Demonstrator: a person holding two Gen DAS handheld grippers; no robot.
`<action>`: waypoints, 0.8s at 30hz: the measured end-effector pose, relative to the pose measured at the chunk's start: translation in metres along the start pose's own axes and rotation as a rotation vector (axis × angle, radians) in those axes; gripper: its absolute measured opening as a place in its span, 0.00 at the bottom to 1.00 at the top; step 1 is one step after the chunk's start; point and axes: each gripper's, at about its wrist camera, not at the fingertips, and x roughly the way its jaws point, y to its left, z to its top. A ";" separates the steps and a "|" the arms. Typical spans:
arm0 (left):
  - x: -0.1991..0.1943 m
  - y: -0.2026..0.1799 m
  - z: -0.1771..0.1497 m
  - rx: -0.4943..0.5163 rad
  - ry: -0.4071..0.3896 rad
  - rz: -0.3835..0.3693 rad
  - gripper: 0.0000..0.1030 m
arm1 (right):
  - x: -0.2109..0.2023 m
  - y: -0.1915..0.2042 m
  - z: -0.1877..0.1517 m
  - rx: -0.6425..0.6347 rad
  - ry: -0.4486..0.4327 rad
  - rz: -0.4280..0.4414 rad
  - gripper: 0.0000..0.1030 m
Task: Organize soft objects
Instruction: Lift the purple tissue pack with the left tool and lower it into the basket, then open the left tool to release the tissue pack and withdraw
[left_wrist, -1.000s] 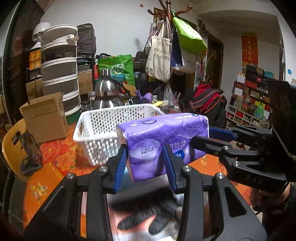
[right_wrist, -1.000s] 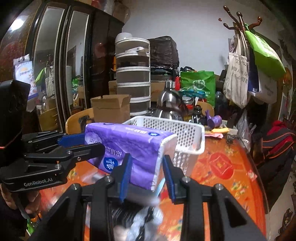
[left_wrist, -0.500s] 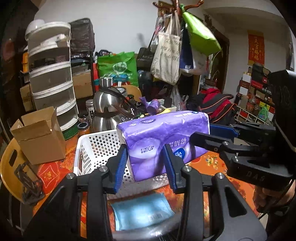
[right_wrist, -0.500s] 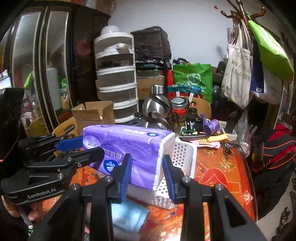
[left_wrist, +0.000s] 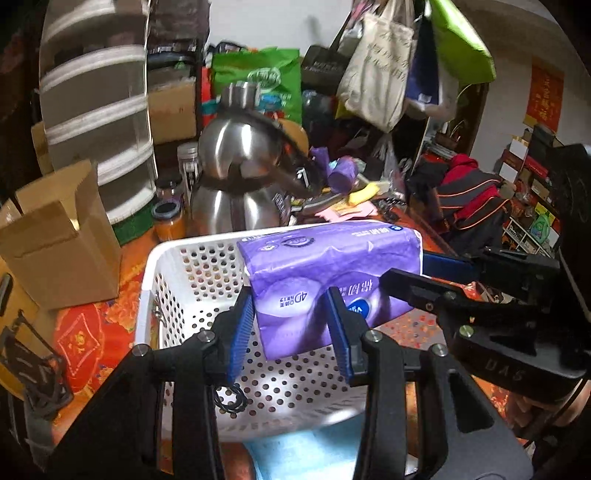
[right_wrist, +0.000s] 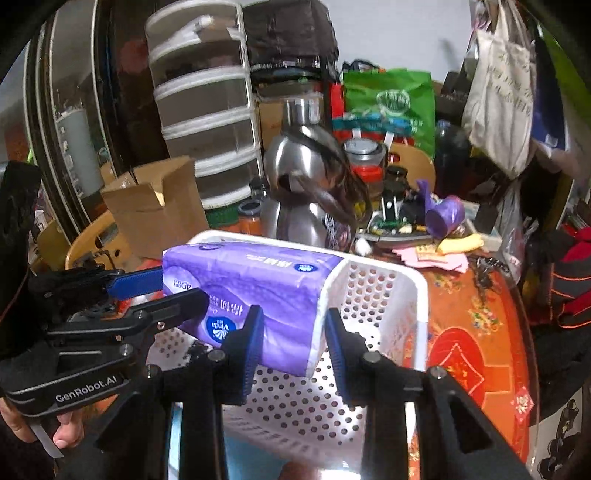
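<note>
The purple Vinda tissue pack (right_wrist: 258, 291), printed "4D", hangs over the white perforated basket (left_wrist: 192, 280), pinched at one end by the left gripper (left_wrist: 291, 325) and at the other by the right gripper (right_wrist: 293, 341), the left one's body lettered "GenRobot.AI".

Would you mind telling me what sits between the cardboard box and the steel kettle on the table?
In the left wrist view, jars stand between the cardboard box and the steel kettle; the nearest has a dark lid and orange contents.
</note>
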 end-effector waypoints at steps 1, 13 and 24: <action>0.011 0.005 -0.001 -0.006 0.014 -0.001 0.35 | 0.009 -0.002 0.000 0.006 0.017 0.005 0.32; 0.084 0.025 -0.016 -0.051 0.155 0.025 0.35 | 0.070 -0.013 -0.012 0.045 0.179 0.004 0.32; 0.060 0.025 -0.019 -0.052 0.138 0.060 0.64 | 0.024 -0.015 -0.018 0.043 0.129 -0.027 0.67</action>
